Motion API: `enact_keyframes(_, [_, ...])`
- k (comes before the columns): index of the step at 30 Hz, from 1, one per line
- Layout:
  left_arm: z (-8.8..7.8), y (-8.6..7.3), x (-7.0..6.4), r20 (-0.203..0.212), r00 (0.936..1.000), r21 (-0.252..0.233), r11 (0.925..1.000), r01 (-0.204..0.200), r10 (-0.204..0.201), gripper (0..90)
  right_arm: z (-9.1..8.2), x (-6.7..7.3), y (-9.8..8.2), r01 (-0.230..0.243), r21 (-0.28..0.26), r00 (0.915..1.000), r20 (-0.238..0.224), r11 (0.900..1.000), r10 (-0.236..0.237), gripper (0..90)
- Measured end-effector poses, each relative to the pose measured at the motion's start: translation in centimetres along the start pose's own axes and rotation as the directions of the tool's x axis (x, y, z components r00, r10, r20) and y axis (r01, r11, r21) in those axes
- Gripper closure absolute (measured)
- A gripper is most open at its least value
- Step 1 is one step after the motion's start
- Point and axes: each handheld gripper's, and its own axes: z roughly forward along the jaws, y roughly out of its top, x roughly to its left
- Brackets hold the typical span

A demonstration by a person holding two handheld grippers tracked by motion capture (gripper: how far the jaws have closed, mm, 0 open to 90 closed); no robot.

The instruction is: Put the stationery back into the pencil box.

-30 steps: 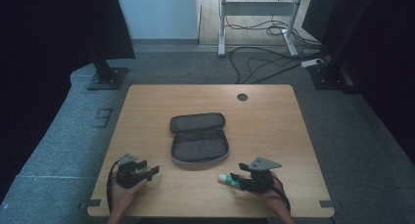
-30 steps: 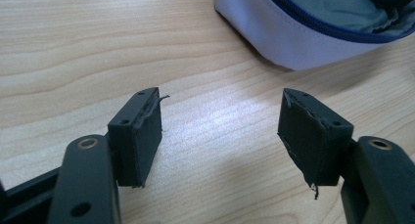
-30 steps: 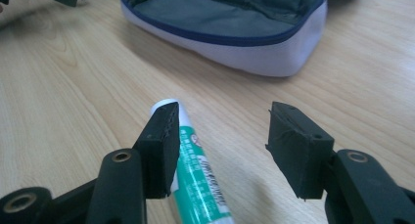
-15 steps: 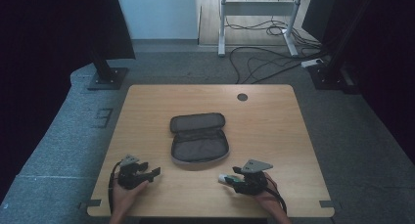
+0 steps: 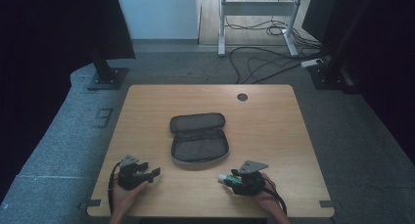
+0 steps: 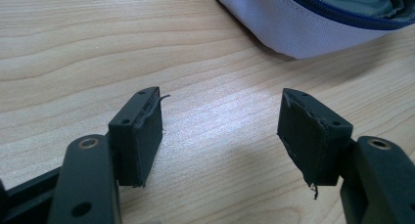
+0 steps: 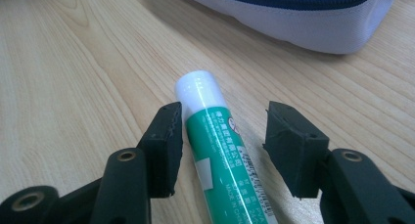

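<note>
A green glue stick point(image 7: 215, 150) with a white cap lies flat on the wooden table point(image 5: 274, 131), in front of an open grey pencil pouch point(image 5: 199, 145). My right gripper point(image 7: 225, 116) straddles the stick. Its jaws have just been closing: one pad rests against the stick's side, and the other stands a gap away from it. In the high view the right gripper point(image 5: 234, 181) sits near the front edge with the glue stick point(image 5: 226, 178) at its tips. My left gripper point(image 6: 222, 101) rests open over bare wood, holding nothing, left of the pouch point(image 6: 313, 28).
The pouch point(image 7: 303, 23) lies unzipped with its lid folded back, mid-table. A round cable hole point(image 5: 242, 97) is at the table's far edge. Beyond the table are stand bases and cables on the floor.
My right gripper has slid a little to the left, onto the glue stick. The left gripper and the pouch have stayed put.
</note>
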Motion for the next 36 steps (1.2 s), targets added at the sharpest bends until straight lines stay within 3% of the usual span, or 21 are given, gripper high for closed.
enact_keyframes(11, [0.0, 0.0, 0.0, 0.000, 1.0000, -0.002, 1.0000, 0.001, -0.001, 33.5, 0.3, 0.0, -0.1, 0.021, 0.035, 0.9997, 0.016, 0.999, -0.021, 63.8])
enact_keyframes(27, [0.1, -0.2, -0.1, -0.003, 1.0000, -0.014, 0.9999, -0.009, 0.009, 33.5, 0.1, -0.4, 0.0, 0.002, 0.041, 0.9999, 0.015, 0.999, -0.002, 64.7])
enact_keyframes(36, [0.1, -0.1, -0.1, -0.006, 1.0000, -0.015, 0.9999, -0.007, 0.007, 33.7, -0.8, -0.7, 0.3, -0.038, -0.012, 0.9989, 0.027, 0.999, 0.038, 64.7])
